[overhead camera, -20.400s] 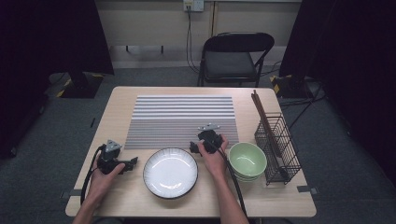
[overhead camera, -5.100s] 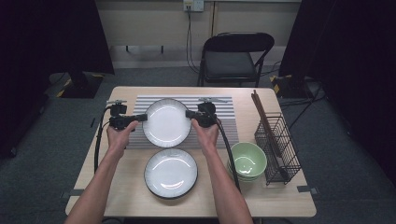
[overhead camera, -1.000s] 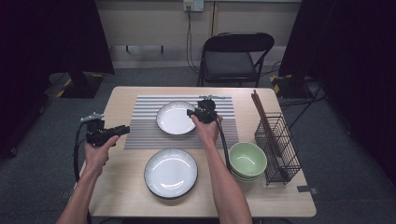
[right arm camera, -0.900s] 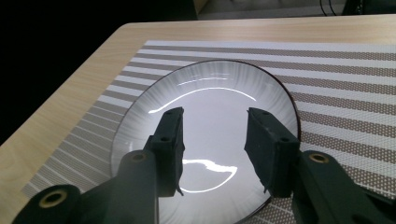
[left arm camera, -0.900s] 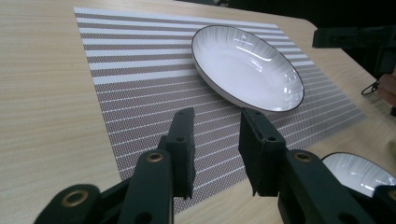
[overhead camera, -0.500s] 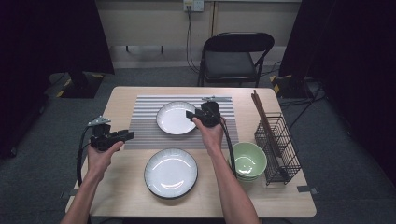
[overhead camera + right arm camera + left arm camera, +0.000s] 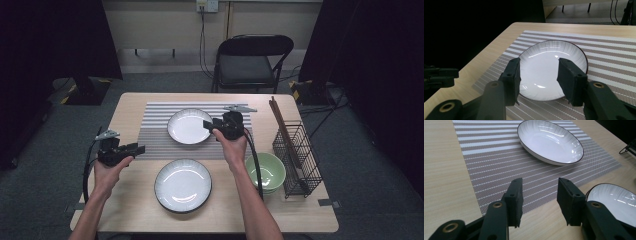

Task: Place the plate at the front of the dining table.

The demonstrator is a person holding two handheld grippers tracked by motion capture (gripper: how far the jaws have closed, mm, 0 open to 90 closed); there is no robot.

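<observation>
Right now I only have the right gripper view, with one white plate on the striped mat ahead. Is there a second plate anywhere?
Observer: Yes. A second plate lies on the bare table, nearer the person than the mat.
Operator: What is to its right?
Observer: A green bowl, next to a black wire rack.
Operator: Anything in the rack?
Observer: Brown chopsticks lean in it, their ends sticking out on the far side.
Operator: And the left gripper?
Observer: It is at the mat's left edge. Its jaws have just been opening, with nothing between them.
</observation>
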